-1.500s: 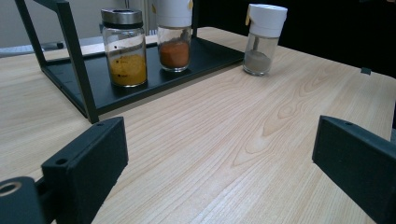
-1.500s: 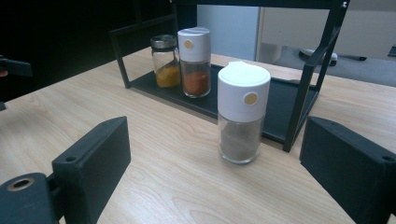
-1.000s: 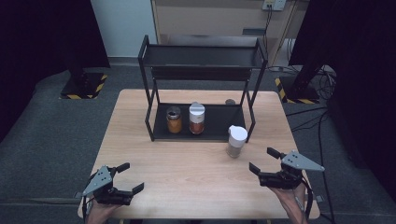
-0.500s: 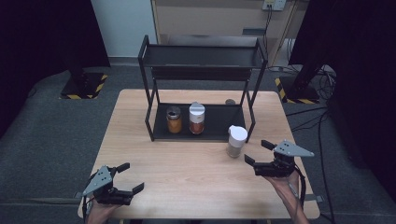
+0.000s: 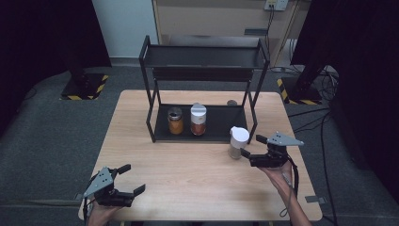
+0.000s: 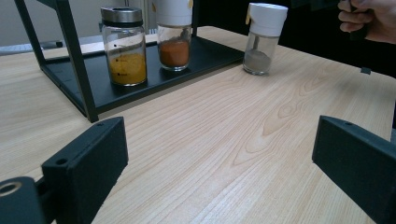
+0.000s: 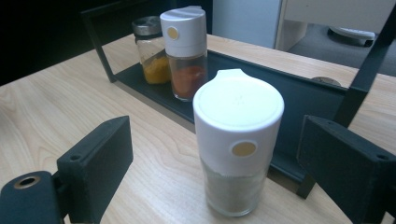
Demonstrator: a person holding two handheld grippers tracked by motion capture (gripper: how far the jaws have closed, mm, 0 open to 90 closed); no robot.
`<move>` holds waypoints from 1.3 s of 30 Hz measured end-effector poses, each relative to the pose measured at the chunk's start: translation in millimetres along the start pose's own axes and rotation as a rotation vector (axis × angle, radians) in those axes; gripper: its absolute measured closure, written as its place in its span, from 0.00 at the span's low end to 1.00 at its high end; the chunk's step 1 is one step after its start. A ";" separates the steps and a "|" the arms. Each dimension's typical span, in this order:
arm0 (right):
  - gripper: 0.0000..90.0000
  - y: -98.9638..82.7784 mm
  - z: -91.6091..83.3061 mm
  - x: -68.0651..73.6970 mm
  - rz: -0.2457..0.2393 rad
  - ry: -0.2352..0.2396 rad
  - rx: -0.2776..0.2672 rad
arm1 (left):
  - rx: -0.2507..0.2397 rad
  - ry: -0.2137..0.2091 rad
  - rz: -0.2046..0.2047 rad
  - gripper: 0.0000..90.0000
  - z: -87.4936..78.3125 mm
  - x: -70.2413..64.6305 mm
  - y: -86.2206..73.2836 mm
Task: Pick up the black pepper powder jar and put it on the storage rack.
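Observation:
A glass shaker with a white cap (image 5: 238,141) (image 7: 237,140) (image 6: 264,37) stands on the wooden table (image 5: 188,165), just in front of the black rack's (image 5: 207,56) right leg. My right gripper (image 5: 251,145) (image 7: 217,140) lies level right beside it and points at it. Its jaws have just been closing a little but still stand wide; the shaker sits in the gap's mouth and the pads do not touch it. My left gripper (image 5: 133,179) (image 6: 219,147) rests open near the front left corner, with nothing between its jaws.
On the rack's bottom shelf stand a metal-lidded jar of yellow spice (image 5: 175,121) (image 6: 123,46) and a white-capped jar of red spice (image 5: 198,119) (image 7: 186,51). A small round object (image 5: 231,102) lies behind the rack. The rack's top shelf is bare.
My right gripper has moved left and away from the table's front edge, up to the white-capped shaker. The left gripper has stayed where it was.

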State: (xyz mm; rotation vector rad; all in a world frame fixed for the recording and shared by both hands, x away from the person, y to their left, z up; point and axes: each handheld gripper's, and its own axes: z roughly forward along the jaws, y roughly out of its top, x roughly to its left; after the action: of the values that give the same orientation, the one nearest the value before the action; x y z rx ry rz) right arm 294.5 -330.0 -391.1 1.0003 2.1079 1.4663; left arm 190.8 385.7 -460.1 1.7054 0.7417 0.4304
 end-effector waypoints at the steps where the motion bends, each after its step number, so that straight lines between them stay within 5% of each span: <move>1: 0.12 0.0 2.7 -0.5 -0.001 -0.002 0.000 | 0.000 0.000 0.000 0.03 -0.1 0.0 -0.1; 23: 0.16 3.5 49.5 -16.0 0.014 -0.002 0.034 | 0.003 -0.001 0.002 0.03 0.2 0.1 0.3; 39: 0.31 -3.6 64.8 -16.2 -0.009 -0.005 0.027 | -0.002 0.003 0.000 0.03 -0.4 0.4 -0.4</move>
State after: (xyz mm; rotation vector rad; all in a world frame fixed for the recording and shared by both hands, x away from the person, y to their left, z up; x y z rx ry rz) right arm 346.9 -300.7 -420.5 1.0015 2.1319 1.4333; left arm 190.7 386.3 -460.4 1.7035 0.7429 0.4332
